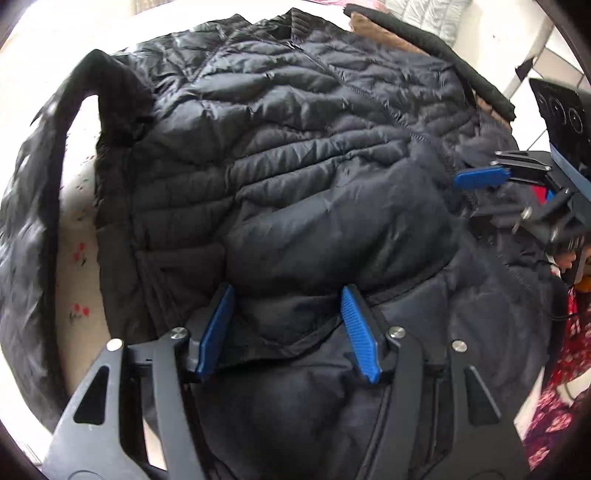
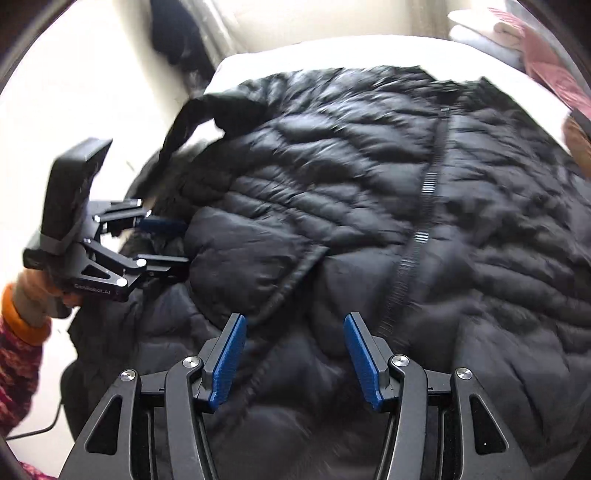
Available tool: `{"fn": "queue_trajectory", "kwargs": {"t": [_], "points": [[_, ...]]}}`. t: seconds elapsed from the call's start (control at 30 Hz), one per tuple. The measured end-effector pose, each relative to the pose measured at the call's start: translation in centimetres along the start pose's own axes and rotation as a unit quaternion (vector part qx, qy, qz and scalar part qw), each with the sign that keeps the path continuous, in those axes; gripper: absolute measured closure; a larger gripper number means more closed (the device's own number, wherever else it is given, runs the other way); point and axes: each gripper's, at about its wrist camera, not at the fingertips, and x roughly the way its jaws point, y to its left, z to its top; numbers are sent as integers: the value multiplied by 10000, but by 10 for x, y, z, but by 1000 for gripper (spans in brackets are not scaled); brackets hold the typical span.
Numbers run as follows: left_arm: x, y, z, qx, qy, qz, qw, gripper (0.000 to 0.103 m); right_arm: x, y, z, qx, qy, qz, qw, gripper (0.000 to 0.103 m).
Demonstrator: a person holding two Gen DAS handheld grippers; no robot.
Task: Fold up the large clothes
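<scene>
A black quilted puffer jacket [image 1: 295, 155] lies spread over a white bed, zipper line [image 2: 424, 206] running down its front. One sleeve [image 1: 317, 229] is folded across the body. My left gripper [image 1: 288, 291] hovers over that sleeve's lower edge, blue pads apart with fabric below them but nothing pinched. In the right wrist view the left gripper [image 2: 166, 242] sits at the jacket's left side, held by a hand with an orange cuff [image 2: 22, 321]. My right gripper [image 2: 295, 317] stands open above a hem edge [image 2: 288, 284]. It also shows at the jacket's right edge as the right gripper [image 1: 484, 177].
A floral white sheet [image 1: 77, 254] shows left of the jacket. Brown and black garments [image 1: 443, 51] and a pale puffer [image 1: 424, 14] lie at the back. Folded pink and white clothes [image 2: 517, 40] sit at the far right. A dark garment [image 2: 177, 33] hangs behind.
</scene>
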Motion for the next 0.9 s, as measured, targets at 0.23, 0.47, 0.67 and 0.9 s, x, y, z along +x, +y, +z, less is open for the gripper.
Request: {"fn": "queue_trajectory", "kwargs": {"t": [0.23,0.47,0.67,0.9], "points": [[-6,-22,-9,79,73,102,9999,18,-50,-101,-25,1049,-220,-927,9899,44],[-37,-49,-17,150,-82,398,9991,18,-90,-149,-59,1466,-250,-936,9844,43],[-68,-71,3,244,-430,711,9962,14,-176,-241,-91,2710,-818,-2742,9191,26],[-65,-80,31,-33,-381,636,9972,14,-213,-372,-161,4505,-909,-3257,8262,26]]}}
